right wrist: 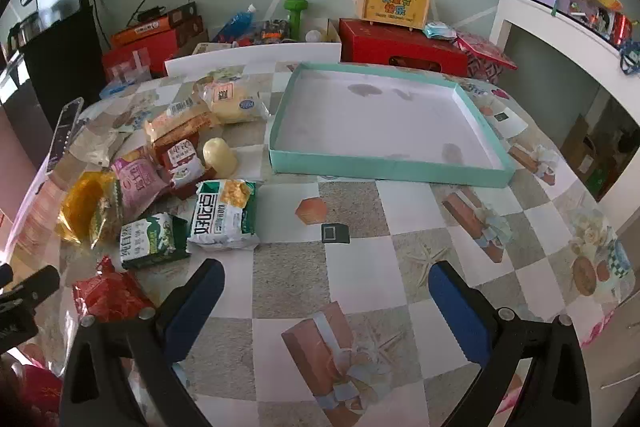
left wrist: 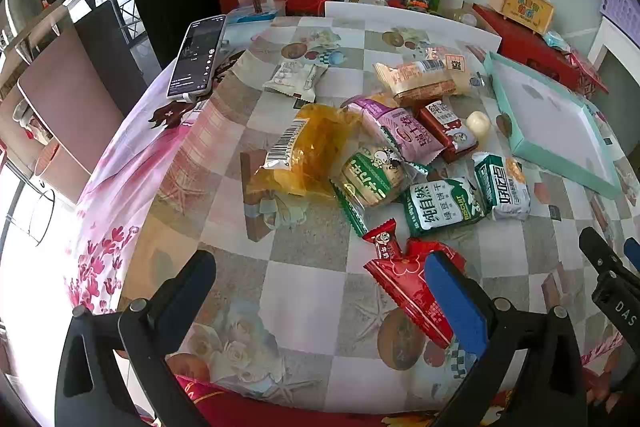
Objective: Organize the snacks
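A heap of wrapped snacks lies on the patterned tablecloth: a yellow bag (left wrist: 304, 151), a purple packet (left wrist: 400, 131), a green biscuit pack (left wrist: 440, 207), a white-and-green pack (right wrist: 224, 213) and a red packet (left wrist: 408, 283). A shallow teal tray (right wrist: 390, 171) with a white floor sits empty to their right. My left gripper (left wrist: 320, 275) hovers open above the near table edge, its right finger over the red packet. My right gripper (right wrist: 326, 287) stands open over bare cloth in front of the tray, holding nothing.
A phone (left wrist: 196, 57) leans at the table's left edge. Red boxes (right wrist: 400, 43), a small yellow case (right wrist: 394, 3) and a green dumbbell (right wrist: 296, 13) crowd the back. A white shelf (right wrist: 560, 39) stands at the right. The right gripper's tip (left wrist: 608, 259) shows in the left wrist view.
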A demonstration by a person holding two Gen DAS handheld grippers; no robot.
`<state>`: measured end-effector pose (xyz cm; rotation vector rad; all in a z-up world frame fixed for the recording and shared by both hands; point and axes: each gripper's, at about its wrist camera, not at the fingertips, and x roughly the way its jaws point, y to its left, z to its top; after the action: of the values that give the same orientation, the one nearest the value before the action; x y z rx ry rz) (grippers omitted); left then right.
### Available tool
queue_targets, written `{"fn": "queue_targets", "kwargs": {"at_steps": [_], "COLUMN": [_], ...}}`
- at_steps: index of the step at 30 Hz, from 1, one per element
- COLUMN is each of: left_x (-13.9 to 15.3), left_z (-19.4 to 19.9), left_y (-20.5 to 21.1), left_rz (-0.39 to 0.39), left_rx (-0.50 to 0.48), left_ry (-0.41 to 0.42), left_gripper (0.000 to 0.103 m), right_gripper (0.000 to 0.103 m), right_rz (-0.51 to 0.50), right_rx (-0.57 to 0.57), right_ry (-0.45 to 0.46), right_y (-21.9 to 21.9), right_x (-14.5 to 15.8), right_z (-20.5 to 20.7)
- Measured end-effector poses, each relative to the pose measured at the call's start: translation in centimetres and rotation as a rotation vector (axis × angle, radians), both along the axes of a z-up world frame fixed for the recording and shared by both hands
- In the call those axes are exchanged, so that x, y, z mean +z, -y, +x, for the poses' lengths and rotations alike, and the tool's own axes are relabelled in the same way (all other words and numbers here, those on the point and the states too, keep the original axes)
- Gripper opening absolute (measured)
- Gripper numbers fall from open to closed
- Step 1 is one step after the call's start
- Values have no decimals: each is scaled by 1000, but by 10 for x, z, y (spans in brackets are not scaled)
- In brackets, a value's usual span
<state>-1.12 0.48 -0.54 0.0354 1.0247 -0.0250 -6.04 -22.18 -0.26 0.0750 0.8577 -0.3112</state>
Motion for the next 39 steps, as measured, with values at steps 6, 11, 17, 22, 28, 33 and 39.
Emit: {"fn": "queue_targets", "kwargs": {"at_steps": [6, 11, 17, 22, 28, 33, 39], "left_x": [-1, -2, -2, -2, -3, -3, -3], "left_z": [-1, -1, -1, -1, -1, -1, -1], "left_y": [0, -2, -2, -2, -2, -3, -3], "left_rz": [-4, -13, -18, -21, -27, -27, -27], "left_rx": [3, 8, 12, 14, 15, 15, 15], "left_ry": [0, -2, -5, -6, -9, -9, -8], "left_gripper": [103, 103, 103, 103, 103, 103, 103], "right_gripper": [103, 103, 103, 103, 103, 103, 103], "right_rz": [22, 13, 8, 8, 8, 9, 8], "right_rx": [-16, -11, -9, -8, -8, -9, -9], "right_ry": [0, 3, 3, 3, 2, 2, 2], "right_y": [4, 2, 0, 0, 0, 0, -1], "right_x": [-1, 0, 0, 0, 0, -1, 0], "right_z": [-1, -2, -2, -2, -3, -3, -3]}}
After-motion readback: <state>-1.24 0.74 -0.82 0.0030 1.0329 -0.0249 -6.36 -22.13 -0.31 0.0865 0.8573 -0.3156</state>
